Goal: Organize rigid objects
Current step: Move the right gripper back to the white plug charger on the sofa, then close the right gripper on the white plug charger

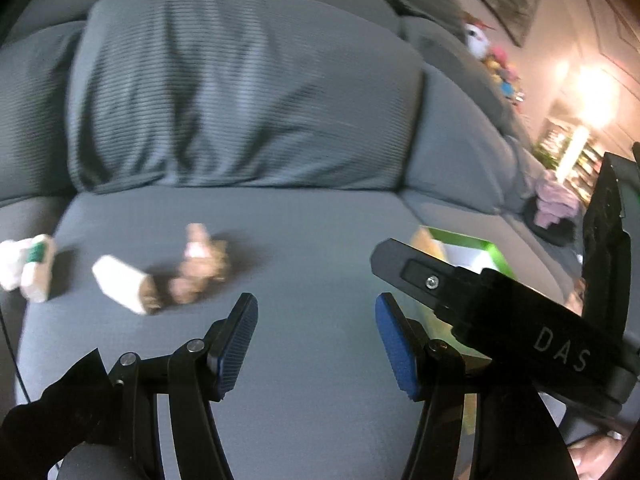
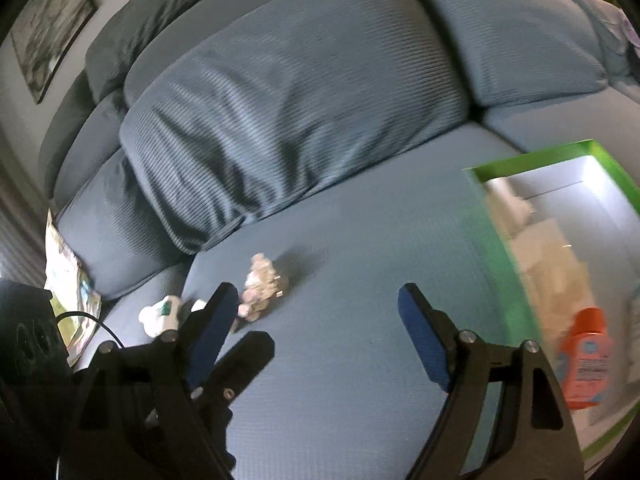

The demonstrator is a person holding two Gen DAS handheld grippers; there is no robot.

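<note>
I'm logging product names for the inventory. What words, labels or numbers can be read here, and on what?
"DAS": white letters on the black body of the right gripper, seen from the left wrist view.
Orange bottle in the green box: it has a label, too blurred to read.
Small items on the sofa seat: blurred, no text legible.

right tongs [image 2: 316, 320] agape, empty; orange bottle [image 2: 585, 364] inside green box [image 2: 500, 232].

I am working in a home living room: a grey ribbed-fabric sofa [image 2: 304, 92] with plump back cushions, framed pictures [image 2: 48, 36] on the wall, a glowing lamp [image 1: 596, 96].
</note>
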